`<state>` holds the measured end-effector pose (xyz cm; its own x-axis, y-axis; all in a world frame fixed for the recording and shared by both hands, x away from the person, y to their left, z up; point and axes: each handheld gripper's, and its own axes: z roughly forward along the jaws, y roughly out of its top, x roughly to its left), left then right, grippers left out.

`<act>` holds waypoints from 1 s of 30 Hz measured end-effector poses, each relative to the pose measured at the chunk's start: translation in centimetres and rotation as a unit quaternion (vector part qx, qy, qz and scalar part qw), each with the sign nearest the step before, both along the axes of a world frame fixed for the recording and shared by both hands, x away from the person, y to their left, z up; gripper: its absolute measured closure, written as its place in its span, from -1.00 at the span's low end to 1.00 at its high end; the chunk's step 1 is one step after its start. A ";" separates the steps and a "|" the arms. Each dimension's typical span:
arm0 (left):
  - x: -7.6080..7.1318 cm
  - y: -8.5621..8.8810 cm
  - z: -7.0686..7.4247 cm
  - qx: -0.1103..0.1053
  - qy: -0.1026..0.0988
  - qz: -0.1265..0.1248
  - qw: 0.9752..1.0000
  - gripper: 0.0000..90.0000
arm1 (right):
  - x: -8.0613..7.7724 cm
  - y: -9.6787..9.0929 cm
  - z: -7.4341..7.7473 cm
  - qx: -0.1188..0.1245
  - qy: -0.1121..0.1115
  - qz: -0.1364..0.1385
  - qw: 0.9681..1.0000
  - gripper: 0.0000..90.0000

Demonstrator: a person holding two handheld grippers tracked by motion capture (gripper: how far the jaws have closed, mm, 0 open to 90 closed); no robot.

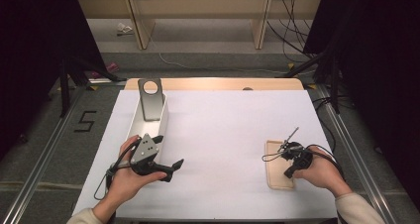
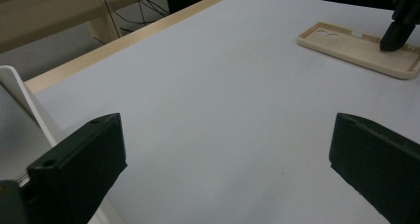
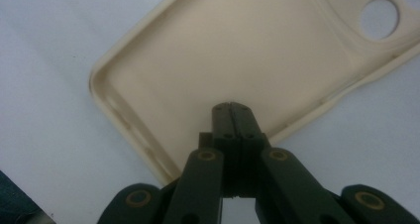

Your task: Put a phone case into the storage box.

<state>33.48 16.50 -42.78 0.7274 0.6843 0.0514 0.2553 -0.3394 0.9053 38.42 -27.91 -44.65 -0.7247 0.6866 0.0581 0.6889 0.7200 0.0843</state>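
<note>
- Under the right gripper (image 1: 288,170), at the right side of the white table (image 1: 223,135), lies the cream phone case (image 1: 278,165), hollow side up; its long axis runs from the person toward the far edge.
- That gripper's jaws are pressed together, empty, their tips over the case's floor near the end closest to the person; whether they touch it I cannot tell.
- Well apart on the left, the left gripper (image 1: 166,157) stands spread and empty beside the white tray (image 1: 163,120), so the right hand is the nearer one.
</note>
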 end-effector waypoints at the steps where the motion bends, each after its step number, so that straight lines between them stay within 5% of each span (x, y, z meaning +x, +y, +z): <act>1: 0.0 0.0 0.0 0.000 0.000 0.000 1.000 -0.99 | 0.0 0.0 0.0 0.000 0.000 -0.001 1.000 1.00; 8: 0.0 0.2 0.0 0.007 -0.002 0.000 1.000 -0.98 | -0.2 0.1 0.7 0.013 -0.025 0.015 0.999 0.68; 17: 0.0 0.2 0.1 0.008 -0.001 -0.001 1.000 -0.98 | -0.9 0.9 1.5 0.016 -0.078 0.124 0.989 -0.13; 24: -0.1 0.2 0.1 0.008 -0.001 -0.002 1.000 -0.98 | -1.7 2.1 1.5 -0.005 -0.065 0.178 0.982 -0.45; 30: 0.0 0.2 0.1 0.006 -0.001 -0.002 1.000 -0.98 | -2.3 2.9 1.0 -0.027 -0.049 0.211 0.976 -0.45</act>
<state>33.45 16.71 -42.71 0.7295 0.6812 0.0610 0.2532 -0.3518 0.9012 36.15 -25.05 -43.60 -0.9436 0.3268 -0.0534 0.3216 0.9428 0.0878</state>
